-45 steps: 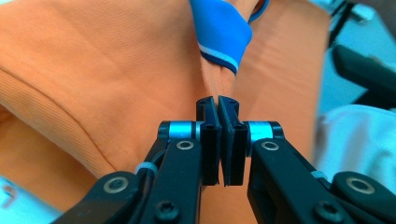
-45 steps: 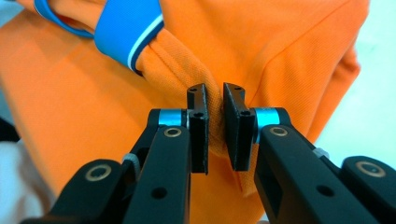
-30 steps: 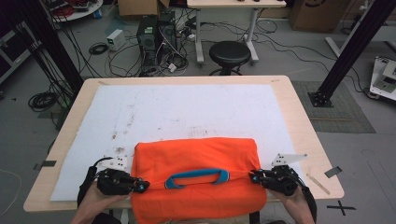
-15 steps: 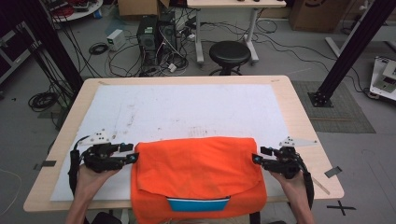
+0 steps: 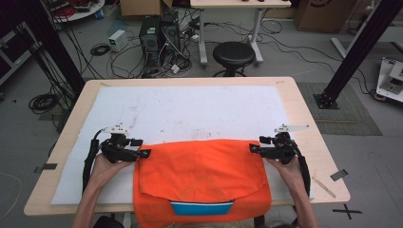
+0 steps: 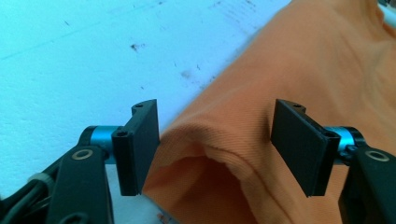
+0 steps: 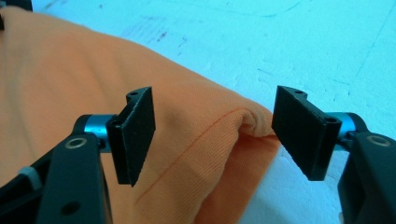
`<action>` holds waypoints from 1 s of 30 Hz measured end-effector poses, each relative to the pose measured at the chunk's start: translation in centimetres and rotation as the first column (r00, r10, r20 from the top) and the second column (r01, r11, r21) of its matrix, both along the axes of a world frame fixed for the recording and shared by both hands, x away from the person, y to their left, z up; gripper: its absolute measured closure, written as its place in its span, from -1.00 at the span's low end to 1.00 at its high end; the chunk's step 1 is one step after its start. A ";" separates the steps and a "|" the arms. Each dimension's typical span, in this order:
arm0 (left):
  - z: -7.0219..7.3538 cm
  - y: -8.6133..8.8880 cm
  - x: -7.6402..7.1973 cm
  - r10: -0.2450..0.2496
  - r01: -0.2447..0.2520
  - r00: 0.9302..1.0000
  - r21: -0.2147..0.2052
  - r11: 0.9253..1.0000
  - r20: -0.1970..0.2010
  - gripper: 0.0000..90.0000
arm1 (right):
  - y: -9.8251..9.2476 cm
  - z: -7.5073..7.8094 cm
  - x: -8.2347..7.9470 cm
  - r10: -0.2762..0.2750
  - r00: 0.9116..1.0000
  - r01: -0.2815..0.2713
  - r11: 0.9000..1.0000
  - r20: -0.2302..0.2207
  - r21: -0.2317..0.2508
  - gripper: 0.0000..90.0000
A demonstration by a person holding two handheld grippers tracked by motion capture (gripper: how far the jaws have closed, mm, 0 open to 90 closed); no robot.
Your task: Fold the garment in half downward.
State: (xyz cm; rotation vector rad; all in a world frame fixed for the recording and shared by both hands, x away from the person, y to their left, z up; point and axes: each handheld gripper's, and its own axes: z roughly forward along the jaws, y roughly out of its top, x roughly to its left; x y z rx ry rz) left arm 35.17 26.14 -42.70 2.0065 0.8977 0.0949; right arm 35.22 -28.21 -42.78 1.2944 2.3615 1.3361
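So there's an orange shirt [image 5: 202,178] lying folded on the white sheet [image 5: 190,107] that covers the table [image 5: 304,114], sitting in the lower middle of the high view. Its bottom edge hangs over the near side of the table, and a blue collar strip [image 5: 202,207] peeks out down there.

The left hand-held gripper [image 5: 145,153] is at the shirt's upper left corner, and the right hand-held gripper [image 5: 253,148] is at the upper right corner, both pointing inward at the fabric. Both have just been opening their jaws and now they're spread wide.

In the left gripper view, the folded corner of the shirt [image 6: 280,93] sits in the gap between the jaws of the left hand-held gripper [image 6: 215,144], one pad right up against the cloth edge, but nothing is pinched. Same deal in the right gripper view: the shirt's corner [image 7: 70,79] lies between the jaws of the right hand-held gripper [image 7: 212,140], loose on the sheet.
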 end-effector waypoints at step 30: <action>-1.1 -1.5 0.3 0.067 -0.068 0.998 0.138 0.988 0.009 0.71 | 2.5 -1.8 0.3 -0.013 1.000 0.010 0.988 -0.019 -0.154 0.79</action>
